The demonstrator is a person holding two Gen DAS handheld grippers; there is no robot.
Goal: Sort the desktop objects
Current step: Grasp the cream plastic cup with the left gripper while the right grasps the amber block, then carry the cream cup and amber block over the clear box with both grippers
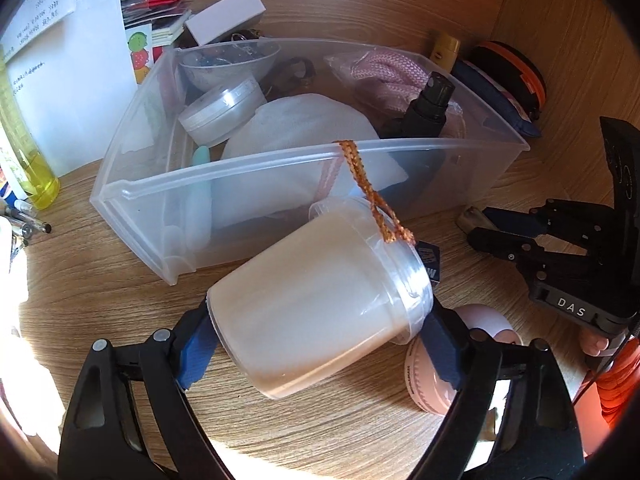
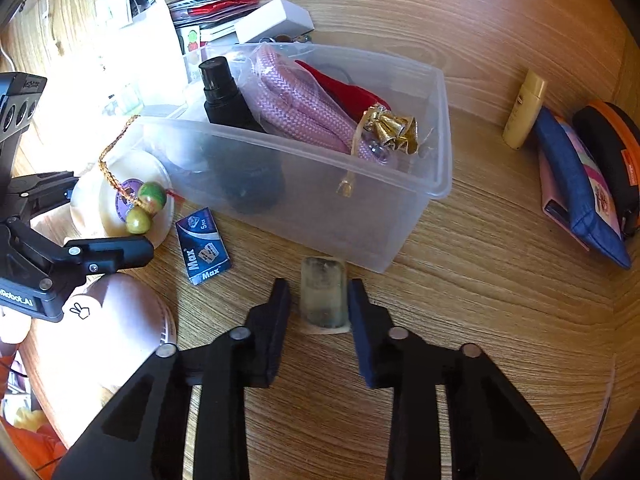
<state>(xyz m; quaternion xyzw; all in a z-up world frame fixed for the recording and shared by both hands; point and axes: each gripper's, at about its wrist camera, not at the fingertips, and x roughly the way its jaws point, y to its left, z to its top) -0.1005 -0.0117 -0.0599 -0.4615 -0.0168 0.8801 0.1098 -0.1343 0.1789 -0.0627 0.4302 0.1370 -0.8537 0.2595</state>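
My left gripper [image 1: 320,320] is shut on a frosted white jar [image 1: 316,304]: it hangs tilted just in front of the clear plastic bin [image 1: 248,158], one blue pad on its base and one on its lid. An orange braided cord [image 1: 362,184] drapes from the bin's rim onto the jar. In the right wrist view the jar's lid [image 2: 116,192] carries green beads [image 2: 152,196]. My right gripper [image 2: 320,300] is shut on a small cloudy translucent block [image 2: 323,296] that stands on the wooden desk before the bin [image 2: 438,148].
The bin holds a black spray bottle [image 2: 222,92], pink rope [image 2: 296,112], gold bells and a round tub [image 1: 220,110]. On the desk lie a blue Max box [image 2: 202,246], a pink round device [image 2: 120,320], a blue pouch [image 2: 576,184], a yellow bottle [image 1: 28,152] and papers.
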